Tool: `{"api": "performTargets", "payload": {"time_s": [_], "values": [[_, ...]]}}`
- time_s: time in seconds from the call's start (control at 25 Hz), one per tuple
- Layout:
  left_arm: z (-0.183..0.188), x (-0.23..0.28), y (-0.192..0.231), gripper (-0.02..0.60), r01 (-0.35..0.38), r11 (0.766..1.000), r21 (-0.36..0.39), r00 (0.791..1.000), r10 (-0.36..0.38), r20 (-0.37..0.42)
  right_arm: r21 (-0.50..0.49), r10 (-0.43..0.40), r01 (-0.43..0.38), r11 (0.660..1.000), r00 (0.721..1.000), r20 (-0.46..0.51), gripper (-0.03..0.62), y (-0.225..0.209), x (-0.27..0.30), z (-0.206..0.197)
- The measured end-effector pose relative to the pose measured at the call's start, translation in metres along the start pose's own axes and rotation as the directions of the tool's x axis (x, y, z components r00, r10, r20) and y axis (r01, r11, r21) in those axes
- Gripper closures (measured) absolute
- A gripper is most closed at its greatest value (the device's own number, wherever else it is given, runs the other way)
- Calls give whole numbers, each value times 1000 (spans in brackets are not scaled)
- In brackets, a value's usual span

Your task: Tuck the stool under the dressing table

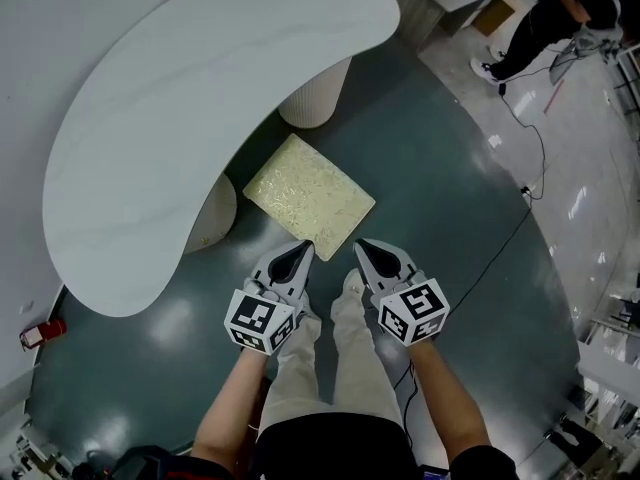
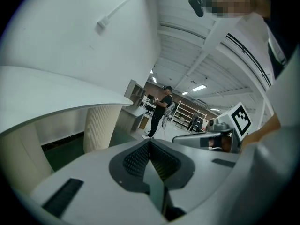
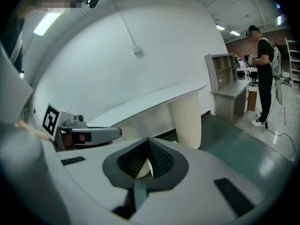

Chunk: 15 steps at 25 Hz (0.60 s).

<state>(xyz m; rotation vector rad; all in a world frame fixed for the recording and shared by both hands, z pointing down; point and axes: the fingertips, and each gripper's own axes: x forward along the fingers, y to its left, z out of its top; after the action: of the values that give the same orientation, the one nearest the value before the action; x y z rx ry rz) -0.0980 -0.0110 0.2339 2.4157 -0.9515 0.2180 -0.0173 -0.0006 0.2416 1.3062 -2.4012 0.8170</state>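
Standing on the dark green floor (image 1: 440,168), the stool (image 1: 310,196) shows its cream, textured square seat in the head view. It sits just beside the curved edge of the white dressing table's tabletop (image 1: 180,118), between the two ribbed, pale table legs (image 1: 315,93). The seat looks to be out in the open rather than beneath the tabletop, and one corner points toward the person's feet.

The left gripper (image 1: 297,258) and the right gripper (image 1: 368,256) hover side by side above the person's beige trousers (image 1: 320,368), near that corner of the stool and apart from it. In the left gripper view the left gripper's fingers (image 2: 161,161) are pressed together with nothing between them. In the right gripper view the right gripper's fingers (image 3: 159,158) are likewise together and empty. Each gripper view catches the other gripper's marker cube off to one side.

Past the fingers, the right gripper view looks along the underside of the tabletop to a ribbed leg, with a small grey desk (image 3: 227,93) further back. A bystander in black (image 1: 545,18) stands well away on the lighter floor, and a thin black cable (image 1: 500,243) trails across the floor toward the person.
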Motion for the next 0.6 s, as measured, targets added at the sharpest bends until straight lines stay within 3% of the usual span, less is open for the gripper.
{"api": "performTargets", "payload": {"time_s": [0.6], "values": [[-49, 46, 19, 572, -31, 999, -27, 999, 30, -32, 23, 13, -11, 1000, 995, -103, 586, -39, 26, -59]]}}
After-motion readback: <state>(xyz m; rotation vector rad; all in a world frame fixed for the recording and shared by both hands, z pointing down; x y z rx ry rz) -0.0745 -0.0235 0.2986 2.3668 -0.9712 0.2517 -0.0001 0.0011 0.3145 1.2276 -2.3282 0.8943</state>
